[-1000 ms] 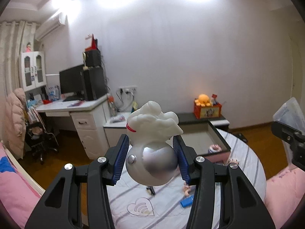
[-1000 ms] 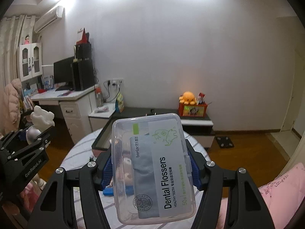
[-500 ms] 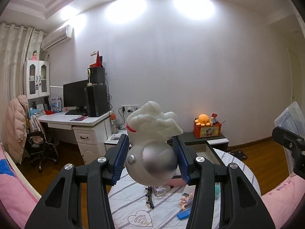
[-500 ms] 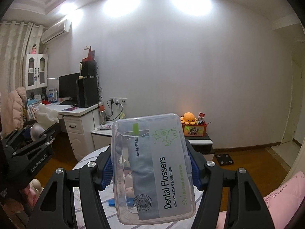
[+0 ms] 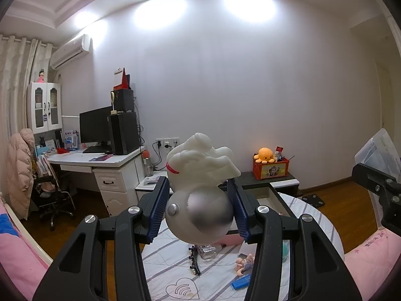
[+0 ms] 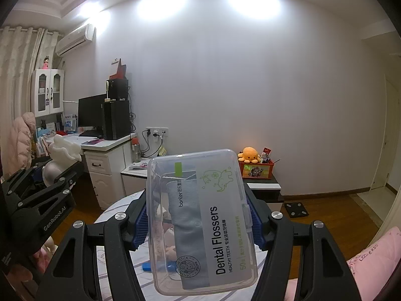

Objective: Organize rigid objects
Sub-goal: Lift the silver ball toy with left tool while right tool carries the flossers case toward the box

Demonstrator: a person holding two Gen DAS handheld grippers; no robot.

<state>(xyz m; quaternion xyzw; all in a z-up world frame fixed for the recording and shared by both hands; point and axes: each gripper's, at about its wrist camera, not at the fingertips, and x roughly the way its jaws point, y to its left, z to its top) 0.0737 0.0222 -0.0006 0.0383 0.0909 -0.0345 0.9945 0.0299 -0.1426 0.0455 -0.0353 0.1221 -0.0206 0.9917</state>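
Carrying both finds high above the table: your left gripper jaws clamp the white figurine, right gripper jaws clamp the flosser box. Next, lower them toward the open box.

The clear plastic box carries a white label reading "Dental Flossers" in large black letters, with "HEALTHY TEETH" in small capitals beneath it and "50" in green beside that; a line of Chinese characters there is too small to read. A grey pouch inside the box shows the brand "banler". A round seal near the box's lower edge includes "STICK" and "TOOTH". The left claw's black arm is printed "GenRobot.AI".
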